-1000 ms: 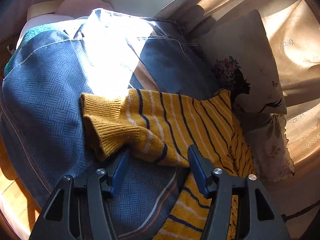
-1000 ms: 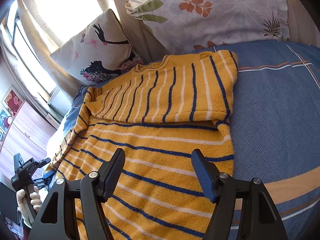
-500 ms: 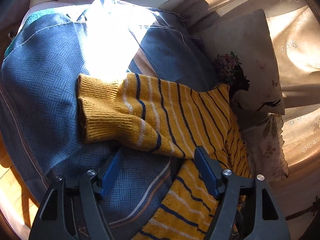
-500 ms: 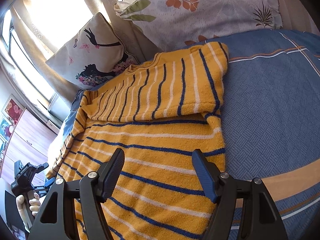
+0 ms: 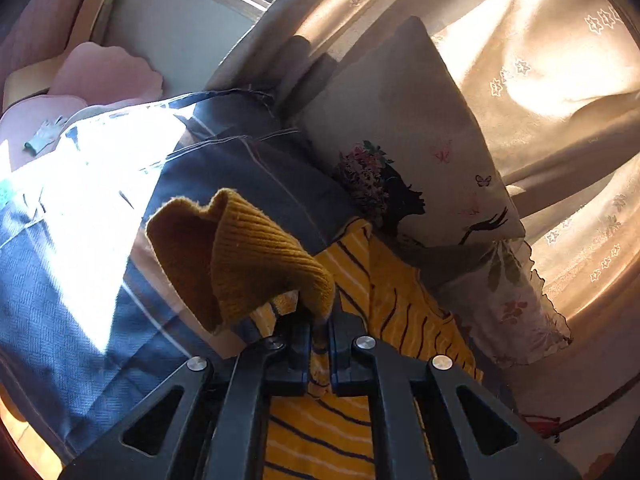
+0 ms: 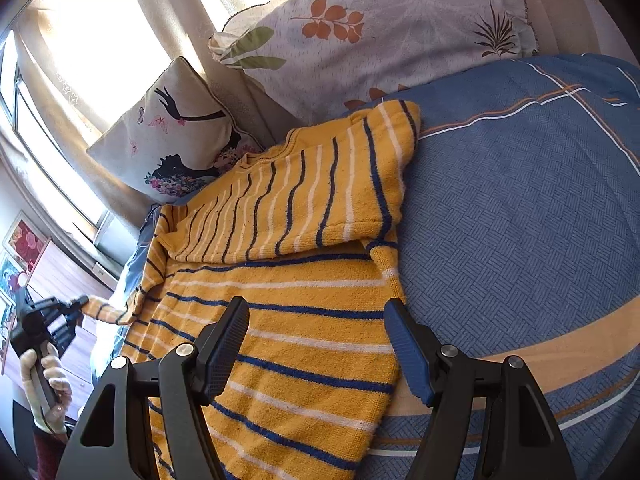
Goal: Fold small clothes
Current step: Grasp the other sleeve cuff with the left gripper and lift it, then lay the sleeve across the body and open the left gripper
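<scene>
A yellow sweater [image 6: 304, 276] with blue and white stripes lies on the blue bedspread [image 6: 520, 220]. One sleeve [image 6: 320, 192] is folded across its chest. My left gripper [image 5: 320, 334] is shut on the other sleeve, and the ribbed cuff [image 5: 240, 260] flops above the jaws, lifted off the bed. That gripper also shows at the far left of the right wrist view [image 6: 76, 308], holding the sleeve out sideways. My right gripper [image 6: 316, 344] is open and empty, hovering over the sweater's lower body near its right edge.
A cushion with a dark figure print [image 6: 180, 132] and a leaf-print pillow [image 6: 380, 28] lean against the curtain behind the sweater. A pink surface with a small glove [image 5: 44, 136] lies beyond the bed. A wooden dresser [image 6: 60, 276] stands at the left.
My left gripper has closed on the sleeve cuff and lifted it off the bed. My right gripper stays open and has shifted slightly over the sweater.
</scene>
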{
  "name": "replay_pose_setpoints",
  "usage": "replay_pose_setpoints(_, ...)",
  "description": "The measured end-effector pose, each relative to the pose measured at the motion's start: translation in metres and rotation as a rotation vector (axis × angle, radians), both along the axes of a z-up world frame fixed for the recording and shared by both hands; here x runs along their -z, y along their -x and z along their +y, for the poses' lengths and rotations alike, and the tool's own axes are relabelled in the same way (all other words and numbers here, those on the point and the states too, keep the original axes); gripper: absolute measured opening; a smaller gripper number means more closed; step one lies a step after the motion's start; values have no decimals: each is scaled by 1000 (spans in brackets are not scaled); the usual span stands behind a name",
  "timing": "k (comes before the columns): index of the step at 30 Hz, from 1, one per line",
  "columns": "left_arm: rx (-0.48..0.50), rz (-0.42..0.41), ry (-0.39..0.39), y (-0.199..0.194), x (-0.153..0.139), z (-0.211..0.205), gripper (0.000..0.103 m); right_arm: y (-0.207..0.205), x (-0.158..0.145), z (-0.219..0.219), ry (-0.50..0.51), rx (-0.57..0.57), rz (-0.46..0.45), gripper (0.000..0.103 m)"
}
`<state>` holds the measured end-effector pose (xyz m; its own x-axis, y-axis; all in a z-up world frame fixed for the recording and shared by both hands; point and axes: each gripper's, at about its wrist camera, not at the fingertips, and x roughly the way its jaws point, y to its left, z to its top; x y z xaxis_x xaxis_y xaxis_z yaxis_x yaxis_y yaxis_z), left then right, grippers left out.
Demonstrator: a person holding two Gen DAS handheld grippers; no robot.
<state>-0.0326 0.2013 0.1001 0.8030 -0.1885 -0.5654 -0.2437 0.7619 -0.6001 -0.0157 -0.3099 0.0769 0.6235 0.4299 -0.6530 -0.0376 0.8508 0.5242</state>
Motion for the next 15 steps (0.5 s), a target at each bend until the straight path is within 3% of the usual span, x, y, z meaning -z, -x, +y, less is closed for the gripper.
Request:
replay_pose_setpoints(4,218,-68,-47,-58,-39,-85,6,7,1,-8,-1,19,2,75)
replay_pose_setpoints(7,415,-76,-67,-99,-46,-172,6,17,4,-16,-1,48,10,75)
replay_pose_setpoints(12,705,21,-59,-138,-13,-303,6,37,9,-35,6,113,28,75)
replay_pose_setpoints(15,758,126,-15,-147,19,-333,7,49,12,-48,13,140,43,75)
